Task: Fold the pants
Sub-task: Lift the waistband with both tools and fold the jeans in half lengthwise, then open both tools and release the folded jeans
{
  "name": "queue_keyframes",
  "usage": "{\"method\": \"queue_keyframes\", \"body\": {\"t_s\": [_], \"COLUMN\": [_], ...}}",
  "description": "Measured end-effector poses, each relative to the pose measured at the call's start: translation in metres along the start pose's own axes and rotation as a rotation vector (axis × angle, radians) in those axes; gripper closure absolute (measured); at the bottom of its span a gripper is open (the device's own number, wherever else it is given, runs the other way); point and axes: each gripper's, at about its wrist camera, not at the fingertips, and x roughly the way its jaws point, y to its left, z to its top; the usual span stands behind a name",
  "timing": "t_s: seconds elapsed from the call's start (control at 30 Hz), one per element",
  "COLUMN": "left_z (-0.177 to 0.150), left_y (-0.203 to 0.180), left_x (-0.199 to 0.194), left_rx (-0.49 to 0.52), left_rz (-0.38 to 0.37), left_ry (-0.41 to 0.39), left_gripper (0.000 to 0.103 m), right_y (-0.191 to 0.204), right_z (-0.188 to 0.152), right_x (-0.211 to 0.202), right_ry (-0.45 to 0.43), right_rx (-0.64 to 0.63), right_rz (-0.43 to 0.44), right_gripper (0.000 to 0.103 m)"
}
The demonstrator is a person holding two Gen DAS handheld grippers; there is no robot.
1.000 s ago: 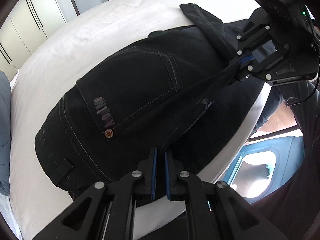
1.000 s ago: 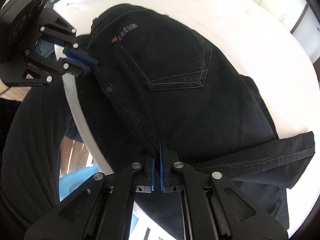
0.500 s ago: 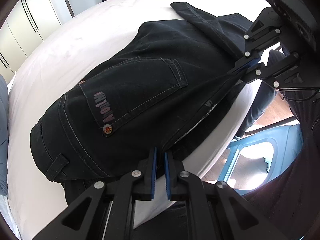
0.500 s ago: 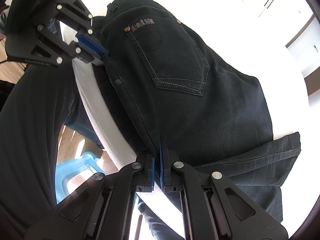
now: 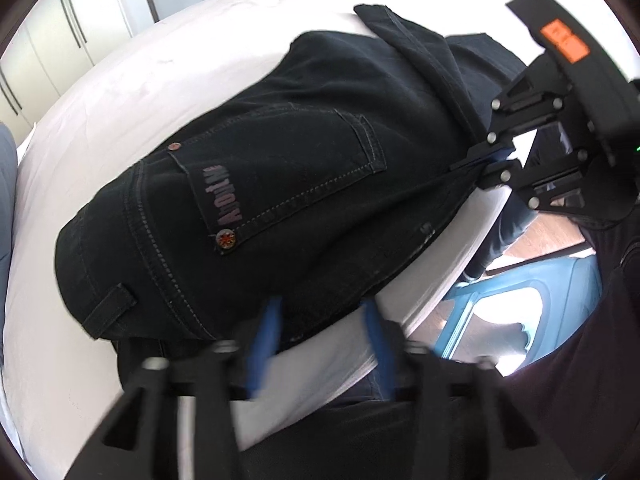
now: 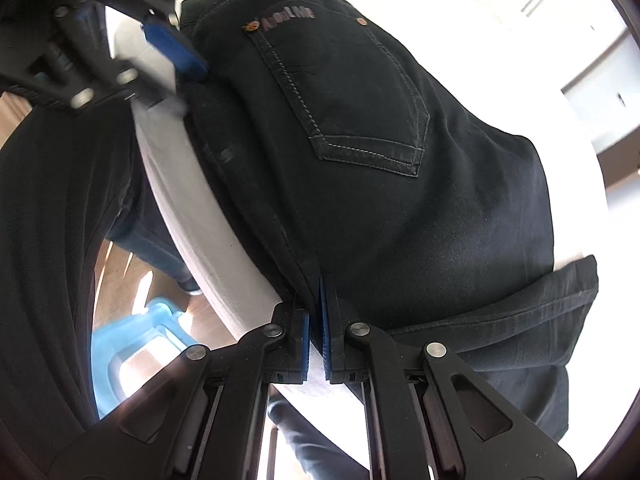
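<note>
Black jeans (image 5: 280, 184) lie folded on a white bed (image 5: 120, 92), back pocket up, near the bed's edge. My left gripper (image 5: 320, 336) is open, its blue pads spread at the waistband end with the fabric released. My right gripper (image 6: 316, 320) is shut on the jeans' (image 6: 400, 184) near edge at the leg end. In the right wrist view the left gripper (image 6: 160, 52) shows blurred at the top left. In the left wrist view the right gripper (image 5: 484, 162) pinches the fabric edge at the right.
A blue plastic stool (image 5: 512, 312) stands on the wooden floor beside the bed. The person's dark clothing (image 6: 52, 216) fills the near side. White wardrobe doors (image 5: 60, 40) stand beyond the bed. A grey pillow (image 5: 6, 184) lies at the far left.
My left gripper has opened and let go of the waistband edge. The jeans have settled flatter onto the bed. My right gripper stays shut on the fabric.
</note>
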Motion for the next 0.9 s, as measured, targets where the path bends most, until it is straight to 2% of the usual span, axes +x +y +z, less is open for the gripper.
{"method": "queue_keyframes", "body": {"t_s": [0.03, 0.07, 0.17, 0.23, 0.33, 0.4, 0.5, 0.6, 0.73, 0.9], "left_z": [-0.002, -0.003, -0.004, 0.001, 0.017, 0.033, 0.051, 0.05, 0.043, 0.044], "left_y": [0.001, 0.002, 0.007, 0.011, 0.017, 0.022, 0.029, 0.033, 0.036, 0.032], "left_x": [-0.006, -0.011, -0.022, -0.031, -0.034, -0.027, 0.004, 0.043, 0.051, 0.05], "left_rx": [-0.013, -0.028, -0.071, -0.112, -0.178, -0.215, -0.274, -0.293, -0.337, -0.332], "left_rz": [0.003, 0.005, 0.013, 0.015, 0.004, 0.024, 0.049, 0.085, 0.061, 0.074], "left_ry": [-0.011, -0.016, -0.024, -0.061, -0.116, -0.135, -0.088, 0.01, -0.006, 0.01], "left_gripper": [0.021, 0.02, 0.02, 0.02, 0.02, 0.02, 0.02, 0.021, 0.02, 0.02], "right_y": [-0.001, -0.002, -0.003, -0.004, -0.005, -0.01, -0.014, -0.021, -0.022, -0.026], "right_z": [0.0, 0.0, 0.002, 0.003, 0.002, -0.001, -0.007, -0.013, -0.021, -0.04], "right_x": [0.001, 0.002, 0.002, 0.002, 0.0, 0.001, -0.001, -0.004, -0.016, -0.04], "right_ry": [0.001, 0.003, 0.005, -0.002, -0.035, -0.059, -0.104, -0.146, -0.19, -0.278], "right_rx": [0.012, 0.025, 0.055, 0.071, 0.106, 0.134, 0.168, 0.205, 0.209, 0.246], "right_rz": [0.002, 0.004, 0.016, 0.021, 0.029, 0.044, 0.067, 0.087, 0.071, 0.108], "right_gripper": [0.098, 0.098, 0.098, 0.098, 0.096, 0.095, 0.094, 0.092, 0.091, 0.091]}}
